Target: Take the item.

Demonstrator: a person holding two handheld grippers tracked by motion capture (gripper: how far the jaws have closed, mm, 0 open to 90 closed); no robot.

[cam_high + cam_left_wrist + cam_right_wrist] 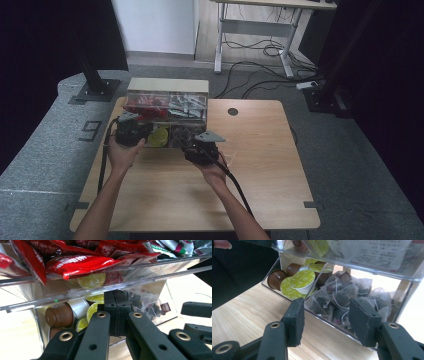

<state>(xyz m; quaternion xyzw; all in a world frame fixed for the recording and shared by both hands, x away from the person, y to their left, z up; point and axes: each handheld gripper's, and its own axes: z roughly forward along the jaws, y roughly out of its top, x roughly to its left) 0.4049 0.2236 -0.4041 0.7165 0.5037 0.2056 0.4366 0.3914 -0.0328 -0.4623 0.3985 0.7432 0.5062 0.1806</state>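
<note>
Tea bags (342, 298) fill the right half of the clear organizer's (167, 97) open lower drawer (329, 323), beside the coffee pods (299, 281), on the surface (250, 175). My right tongs (325, 318) hang spread just in front of the drawer wall, nothing between them. My left tongs (117, 312) are pressed together, empty, close under the upper tray's edge. I judge I should lift the right tongs over the wall, come down on one bag, and pinch its top lightly so the mesh doesn't tear.

clear glossy plastic organizer (372, 267), matt wooden table (244, 312), shiny red foil packets (75, 263).
</note>
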